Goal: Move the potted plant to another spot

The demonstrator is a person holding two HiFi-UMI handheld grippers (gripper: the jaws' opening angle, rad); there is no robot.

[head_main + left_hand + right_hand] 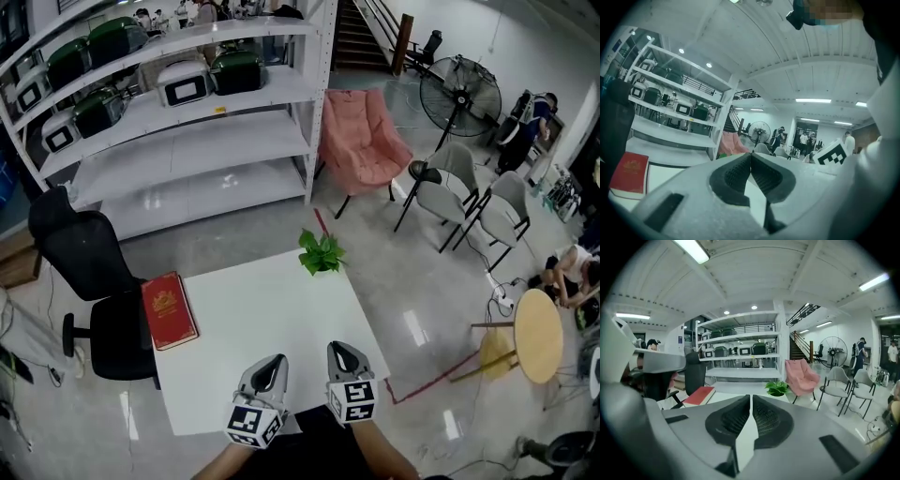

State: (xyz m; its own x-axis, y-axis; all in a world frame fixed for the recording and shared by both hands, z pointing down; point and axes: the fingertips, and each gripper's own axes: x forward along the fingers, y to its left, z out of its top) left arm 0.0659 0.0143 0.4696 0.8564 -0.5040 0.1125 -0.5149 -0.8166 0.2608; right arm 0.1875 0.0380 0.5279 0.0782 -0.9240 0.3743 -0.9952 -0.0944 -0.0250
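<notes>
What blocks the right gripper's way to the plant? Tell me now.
Nothing visible does. Only bare table lies between the right gripper and the plant at the far right corner. The red book lies at the left edge, off that path.

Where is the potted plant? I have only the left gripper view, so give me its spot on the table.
Observer: In the head view the potted plant stands at the far right corner of the white table.
Operator: Report the right hand-held gripper.
Observer: The right hand-held gripper is shut, with nothing between its jaws.
Operator: Tell me where both grippers sit against the table.
Observer: It and the left hand-held gripper are side by side over the table's near edge, across the table from the plant and touching nothing.
</notes>
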